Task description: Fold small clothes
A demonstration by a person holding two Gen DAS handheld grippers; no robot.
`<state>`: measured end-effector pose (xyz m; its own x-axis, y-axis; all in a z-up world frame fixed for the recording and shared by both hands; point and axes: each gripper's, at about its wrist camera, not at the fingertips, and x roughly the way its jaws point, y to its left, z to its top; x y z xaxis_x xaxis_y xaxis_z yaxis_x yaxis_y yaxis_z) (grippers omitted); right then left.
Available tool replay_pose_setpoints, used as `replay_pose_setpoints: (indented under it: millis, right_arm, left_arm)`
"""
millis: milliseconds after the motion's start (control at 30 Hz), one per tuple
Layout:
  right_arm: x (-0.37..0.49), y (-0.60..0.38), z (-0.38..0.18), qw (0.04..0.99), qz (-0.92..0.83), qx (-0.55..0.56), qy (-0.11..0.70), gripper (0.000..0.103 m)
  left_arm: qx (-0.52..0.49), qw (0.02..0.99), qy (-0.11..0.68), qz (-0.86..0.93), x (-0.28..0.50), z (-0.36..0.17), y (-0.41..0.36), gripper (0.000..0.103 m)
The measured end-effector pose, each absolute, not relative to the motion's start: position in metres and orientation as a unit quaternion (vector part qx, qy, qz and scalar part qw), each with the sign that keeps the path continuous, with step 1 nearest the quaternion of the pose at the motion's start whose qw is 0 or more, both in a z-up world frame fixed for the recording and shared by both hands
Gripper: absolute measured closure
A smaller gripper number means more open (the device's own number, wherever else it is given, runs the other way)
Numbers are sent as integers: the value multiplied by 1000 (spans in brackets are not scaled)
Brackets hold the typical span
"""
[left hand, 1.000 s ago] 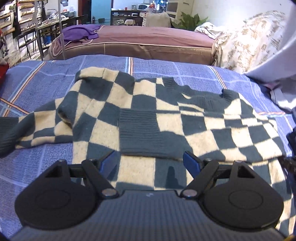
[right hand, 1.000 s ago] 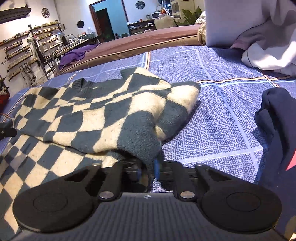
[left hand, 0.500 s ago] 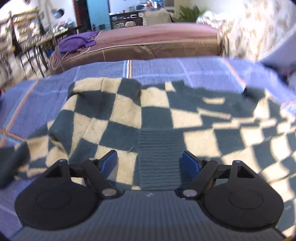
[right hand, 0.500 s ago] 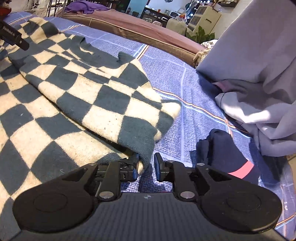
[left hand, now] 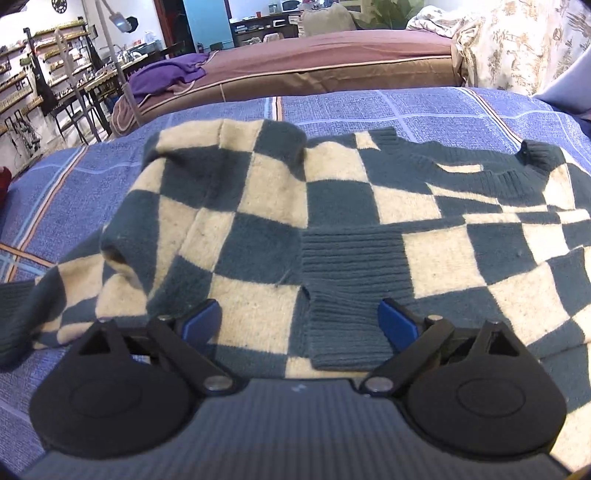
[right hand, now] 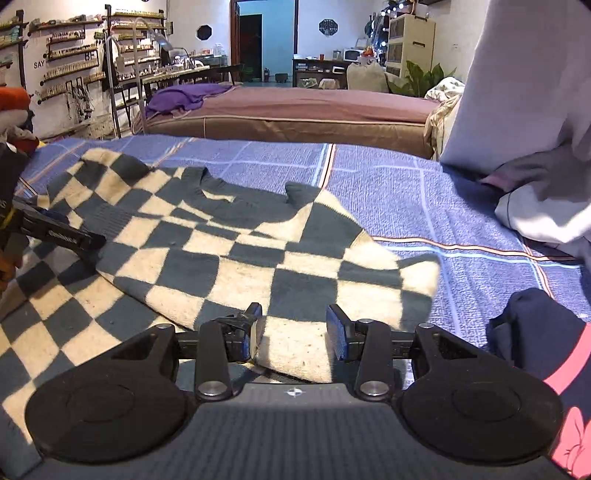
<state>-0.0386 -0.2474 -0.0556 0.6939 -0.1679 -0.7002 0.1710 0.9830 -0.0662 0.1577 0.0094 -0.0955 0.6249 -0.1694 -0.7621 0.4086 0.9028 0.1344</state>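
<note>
While both claws open over sweater (left hand: 332,229) | navy garment (right hand: 535,332) right | pillow (right hand: 517,92) behind.

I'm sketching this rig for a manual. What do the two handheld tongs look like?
Both look alike: a dark grey ribbed body, two round black discs, and black linkage arms with silver pivot pins. The left tongs have bright blue finger pads. The right tongs have blue-edged pads and a small white crosshair mark on the body. No cables or sleeves show.

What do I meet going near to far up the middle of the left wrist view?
left gripper → checkered sweater → blue plaid bedspread → brown mattress → doorway with turquoise wall
</note>
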Motion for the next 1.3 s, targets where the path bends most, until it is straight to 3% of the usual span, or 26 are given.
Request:
replay_pose_setpoints:
  millis: [100,267,500,567,733,800,967,1033,1133,1300]
  right_arm:
    - [-35,-256,-83,910,-111,18,398,35]
    - [-44,-249,-69,910,-114,8,399,33]
    - [-34,-242,-45,929,-84,22,360,23]
    - [-18,-240,-47,930,-78,25,359,20]
    - [11,-234,-73,912,-84,25,401,14]
    - [7,-229,-86,906,-89,20,412,12]
    - [-28,-219,-79,901,-76,23,426,12]
    - [-41,-219,-78,895,-51,13,443,8]
    - [-50,-229,-61,894,-27,31,445,7]
    - [-30,-244,-28,933,-80,47,348,0]
  left_arm:
    - [150,888,402,-166,159,-96,11,6]
    - [144,886,409,-163,158,-88,12,5]
    - [97,894,357,-255,127,-41,-22,9]
    - [96,883,365,-280,125,-42,-50,16]
    - [131,849,400,-319,133,-68,-129,55]
    - [144,838,405,-336,135,-76,-156,59]
    - [223,818,399,-350,136,-96,-204,54]
    - [230,823,396,-337,145,-97,-210,37]
    - [233,831,394,-317,161,-100,-207,32]
    - [172,848,387,-319,162,-74,-185,39]
